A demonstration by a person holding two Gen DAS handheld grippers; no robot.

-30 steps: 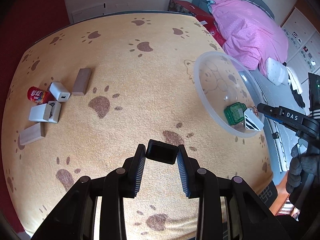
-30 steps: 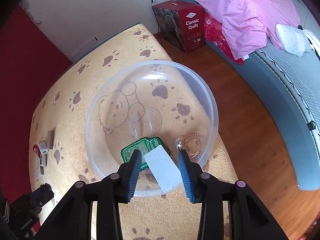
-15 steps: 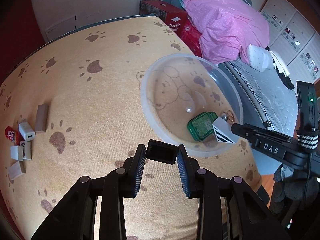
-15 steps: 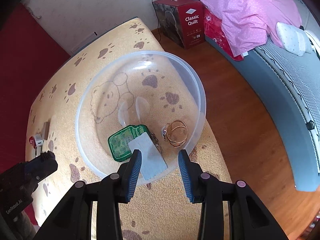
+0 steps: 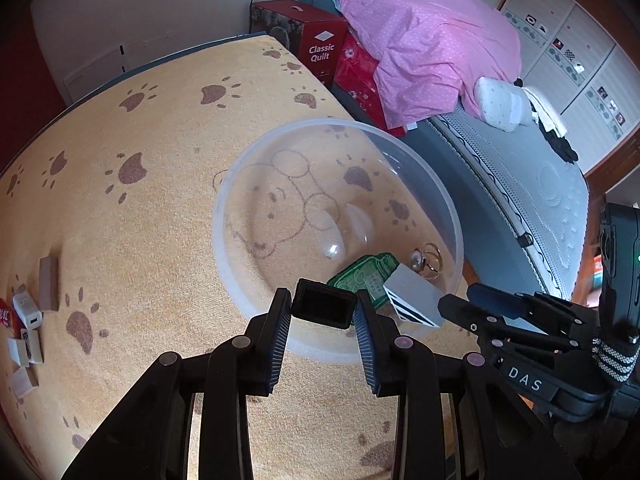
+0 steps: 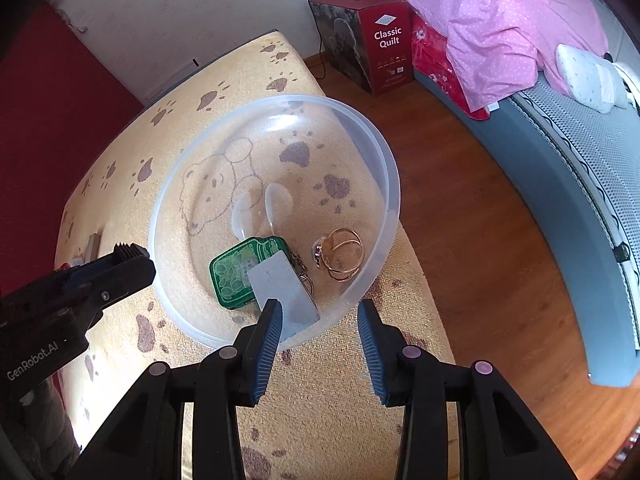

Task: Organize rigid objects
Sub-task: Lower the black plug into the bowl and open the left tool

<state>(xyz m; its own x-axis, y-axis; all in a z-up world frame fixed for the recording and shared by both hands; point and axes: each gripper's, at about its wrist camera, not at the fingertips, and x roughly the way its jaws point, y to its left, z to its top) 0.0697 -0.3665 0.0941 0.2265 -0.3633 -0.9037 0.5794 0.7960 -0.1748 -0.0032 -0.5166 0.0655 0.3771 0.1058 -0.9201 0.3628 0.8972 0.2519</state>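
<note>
Left hand-held gripper [image 5: 323, 312] is clamped on a small black box [image 5: 323, 309], hovering over the near rim of the clear bowl [image 5: 280, 344] at abt 6 o'clock, so I judge the drop is the next thing. Right hand-held gripper [image 6: 319, 320] sits wide w/ nothing btwn the fingers, just outside the bowl's near rim; the grey-white block [image 6: 282, 292] lies inside the bowl right ahead of its left finger.

Done so far, as I read it: three items in the bowl, all at the near side – green tin [image 6: 240, 272], the block leaning on it, and a gold wire ring piece [image 6: 340, 258] at abt 3 o'clock of the tin.

Left to do: in the left wrist view, a cluster sits at 9 o'clock on the paw-print worktop [image 5: 140, 260], well apart from the bowl – a brown block [image 5: 49, 284], a white charger [image 5: 27, 310], a red item [image 5: 6, 318] cut off by the edge, a couple more whitish pieces [image 5: 24, 354]. Roughly halfway, I reckon; can't count exactly, the edge hides some.
</note>
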